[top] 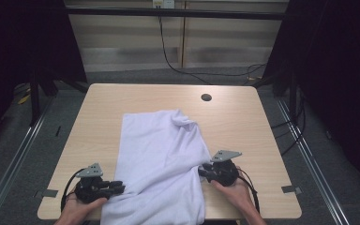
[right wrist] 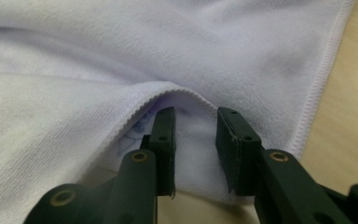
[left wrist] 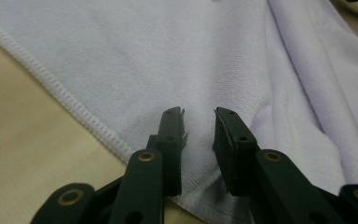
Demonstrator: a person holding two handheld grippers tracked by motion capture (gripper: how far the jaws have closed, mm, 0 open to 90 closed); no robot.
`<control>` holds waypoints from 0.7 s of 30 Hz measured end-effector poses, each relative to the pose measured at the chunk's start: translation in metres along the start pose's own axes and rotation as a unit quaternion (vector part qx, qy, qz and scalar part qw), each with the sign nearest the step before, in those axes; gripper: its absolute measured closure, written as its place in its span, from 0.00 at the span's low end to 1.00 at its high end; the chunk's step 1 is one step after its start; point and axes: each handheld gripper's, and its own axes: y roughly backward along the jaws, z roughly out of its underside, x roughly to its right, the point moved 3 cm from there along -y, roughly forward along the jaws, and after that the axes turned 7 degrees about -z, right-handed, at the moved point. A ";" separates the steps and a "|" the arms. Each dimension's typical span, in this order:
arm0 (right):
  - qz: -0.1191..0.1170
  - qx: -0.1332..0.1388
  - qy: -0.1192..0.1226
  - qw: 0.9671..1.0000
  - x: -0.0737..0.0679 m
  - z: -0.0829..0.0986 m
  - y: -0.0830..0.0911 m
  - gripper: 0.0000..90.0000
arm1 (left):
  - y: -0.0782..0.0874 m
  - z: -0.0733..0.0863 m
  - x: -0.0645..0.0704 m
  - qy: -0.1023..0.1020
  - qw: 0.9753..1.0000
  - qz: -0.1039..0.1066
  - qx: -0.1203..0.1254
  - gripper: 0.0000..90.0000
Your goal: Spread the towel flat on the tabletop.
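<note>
Two grippers, one towel. You've got a pale lavender-white towel (top: 161, 164) sprawled down the middle of the high view, running from the centre of the frame to the bottom edge, where it hangs over the near edge of the table (top: 243, 117) and gets cut off. It's soft terry, fuzzy nap all over, with a ribbed stitched hem that shows up nicely along the left of the left gripper view. The far right corner is bunched into a lumpy fold near the centre of the high view, so it's not lying flat.

Your left gripper (top: 118, 187) sits at the lower left of the high view, tips right at the towel's left edge. In the left gripper view its black jaws stand a narrow gap apart over the hem (left wrist: 81, 112), with nothing pinched between them.

Your right gripper (top: 201, 171) is at the lower right, nosing into the towel's right side. In the right gripper view the jaws are also parted a bit, straddling a spot where one layer's edge (right wrist: 168, 91) arches up over another layer. What's under that arch is shadowy, hard to make out.

The table is light wood-grain laminate with a round dark hole (top: 206, 97) near its upper right.
</note>
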 end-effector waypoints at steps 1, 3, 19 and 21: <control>-0.004 -0.005 -0.001 1.000 -0.008 0.007 0.007 0.77 | 0.000 0.000 0.001 -0.008 1.000 -0.002 0.000 0.78; -0.010 -0.003 0.002 1.000 -0.016 0.017 0.015 0.78 | -0.002 -0.005 -0.001 0.001 1.000 0.004 0.005 0.73; -0.067 -0.011 -0.015 0.998 -0.056 0.060 0.060 0.74 | -0.048 -0.050 -0.019 -0.021 0.999 -0.038 0.015 0.72; -0.087 0.023 -0.020 0.996 -0.058 0.051 0.068 0.74 | -0.040 -0.039 -0.006 -0.025 0.999 -0.043 0.008 0.72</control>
